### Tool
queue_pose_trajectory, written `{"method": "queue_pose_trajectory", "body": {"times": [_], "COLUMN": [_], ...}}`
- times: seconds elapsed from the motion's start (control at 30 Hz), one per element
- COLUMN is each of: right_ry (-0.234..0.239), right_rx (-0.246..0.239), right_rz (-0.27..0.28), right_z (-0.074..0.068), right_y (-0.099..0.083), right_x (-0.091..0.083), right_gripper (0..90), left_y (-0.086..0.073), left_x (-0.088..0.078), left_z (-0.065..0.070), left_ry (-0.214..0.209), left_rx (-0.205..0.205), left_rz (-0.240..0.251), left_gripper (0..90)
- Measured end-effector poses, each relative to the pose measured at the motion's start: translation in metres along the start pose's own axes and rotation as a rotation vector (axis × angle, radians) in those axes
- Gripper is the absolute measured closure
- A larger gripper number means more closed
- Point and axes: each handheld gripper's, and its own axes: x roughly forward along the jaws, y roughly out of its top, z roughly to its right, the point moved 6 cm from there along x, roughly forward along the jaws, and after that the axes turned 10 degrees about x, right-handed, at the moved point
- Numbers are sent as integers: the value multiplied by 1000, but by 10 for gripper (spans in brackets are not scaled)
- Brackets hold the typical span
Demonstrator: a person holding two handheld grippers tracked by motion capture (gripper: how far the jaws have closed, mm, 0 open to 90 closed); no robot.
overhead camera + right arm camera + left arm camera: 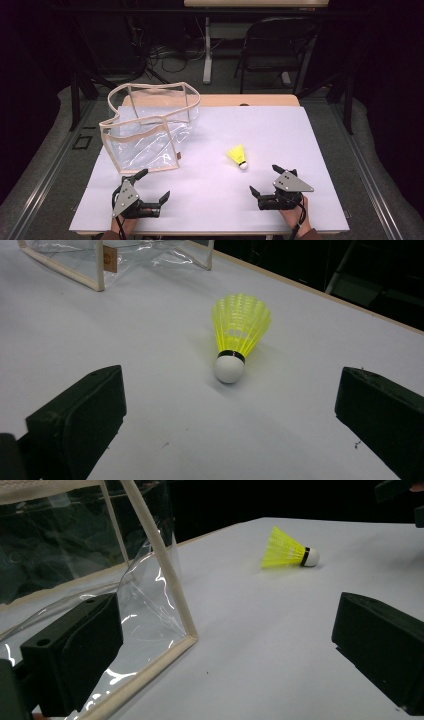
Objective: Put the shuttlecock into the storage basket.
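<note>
- since lying on its side, well apart from the pouch, yellow shuttlecock (238, 156) out in the bare middle of the counter (280, 130), white cork tip toward the person, skirt fanned away; easy to approach from the near edge.
- right tool (266, 181) spread wide, nothing between the jaws, lined up just short of the shuttlecock; seen along its own jaws, cork (229, 368) centred in the gap, probably so as to close on the firm cork or the black band rather than crush the soft skirt.
- left tool (154, 185) also spread wide and holding nothing, parked just beside the near corner of the clear pouch (150, 131); one jaw close against the cream-trimmed corner (187, 637), touching or not, cannot tell.
- pouch standing upright on the left half of the counter, mouth gaping upward, rim sagging a little; likely left open to receive the shuttlecock, with the left tool placed to steady or hold the soft wall.
- judged as the opening stage: nothing gripped, shuttlecock outside the pouch.
- likely risks: cork rolling away under a one-sided pinch, limp plastic folding shut when nudged.
</note>
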Motion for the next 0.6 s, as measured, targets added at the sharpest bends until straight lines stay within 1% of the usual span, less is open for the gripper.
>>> {"method": "queue_pose_trajectory", "body": {"times": [0.2, 0.23, 0.33, 0.47, 0.6], "right_ry": [0, -5, -7, -12, -13], "right_rx": [14, 18, 21, 36, 45], "right_rz": [-28, -42, -53, -82, -92], "right_z": [1, 1, 1, 2, 2], "right_y": [0, 0, 0, 2, 4], "right_x": [5, 7, 8, 13, 16], "right_gripper": [0, 0, 0, 0, 0], "left_y": [0, 0, 0, 0, 0], "left_x": [0, 0, 0, 1, 1], "left_z": [0, 0, 0, 0, 0], "left_ry": [0, 2, 2, -1, 0], "left_rx": [2, 2, 2, 3, 2], "left_rz": [0, 0, 0, -2, -1], "left_gripper": [1, 1, 1, 1, 1]}}
